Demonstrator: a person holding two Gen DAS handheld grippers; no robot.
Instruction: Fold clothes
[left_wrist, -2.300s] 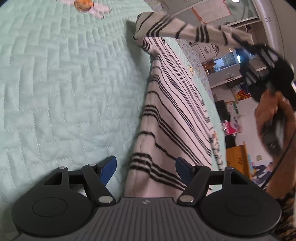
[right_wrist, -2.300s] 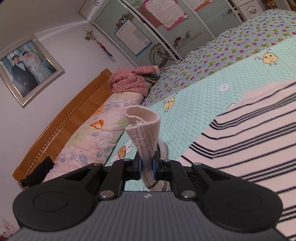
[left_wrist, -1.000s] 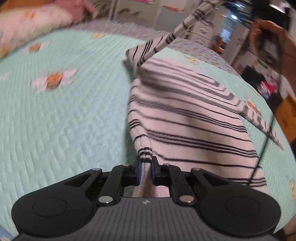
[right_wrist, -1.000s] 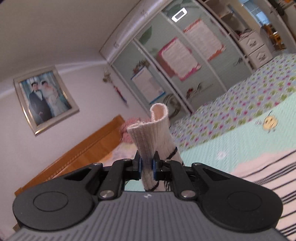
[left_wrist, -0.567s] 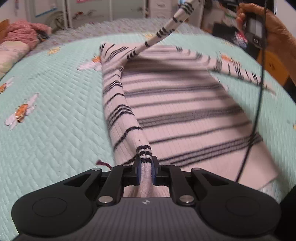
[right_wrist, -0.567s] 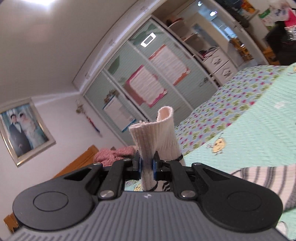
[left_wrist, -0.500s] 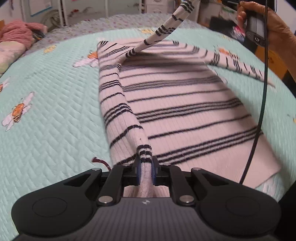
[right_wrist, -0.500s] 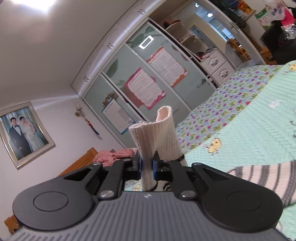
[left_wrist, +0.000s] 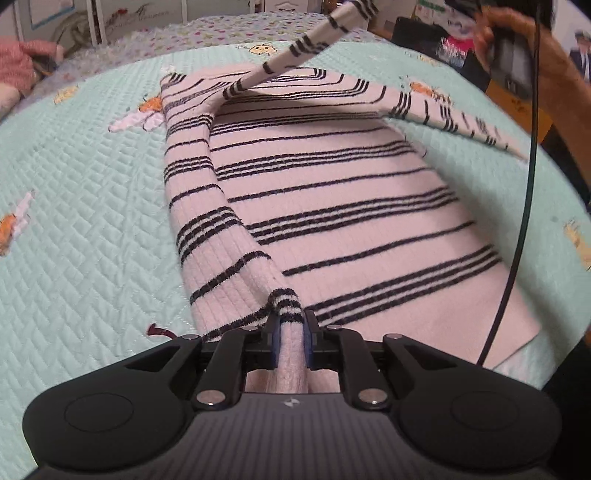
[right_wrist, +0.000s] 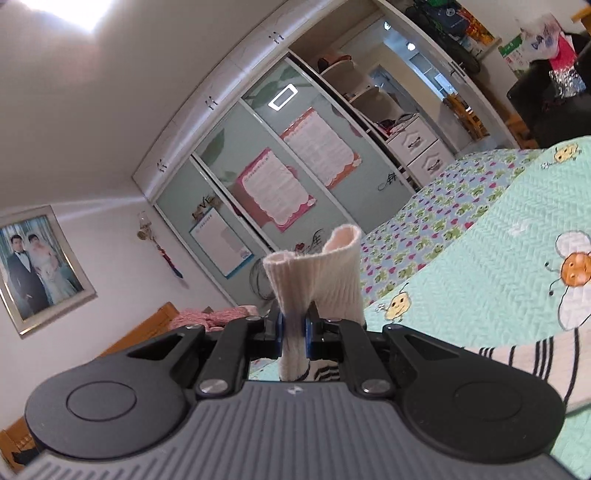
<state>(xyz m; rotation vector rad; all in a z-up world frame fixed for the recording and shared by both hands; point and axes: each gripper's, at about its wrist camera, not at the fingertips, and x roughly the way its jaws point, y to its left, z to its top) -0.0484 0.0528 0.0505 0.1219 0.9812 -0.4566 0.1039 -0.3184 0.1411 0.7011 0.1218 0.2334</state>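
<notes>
A cream sweater with black stripes (left_wrist: 332, 206) lies spread on the mint quilted bedspread (left_wrist: 81, 221). My left gripper (left_wrist: 291, 334) is shut on the sweater's hem at its near left corner, and the left side edge is lifted into a fold over the body. One striped sleeve (left_wrist: 303, 48) stretches up and away to the top of the left wrist view. My right gripper (right_wrist: 293, 332) is shut on that sleeve's ribbed cuff (right_wrist: 317, 273), held above the bed and pointing level. The other sleeve (left_wrist: 454, 118) lies out to the right.
A hand (left_wrist: 524, 40) with the other gripper and a hanging black cable (left_wrist: 517, 236) are at the right of the left wrist view. A wardrobe (right_wrist: 295, 170), a wooden headboard (right_wrist: 147, 332) and a pink heap of cloth (right_wrist: 218, 317) lie beyond the bed.
My left gripper closed on the hem and drew the sweater's left edge up and over the body. My right gripper carried the cuff across, swinging from the headboard towards the wardrobe.
</notes>
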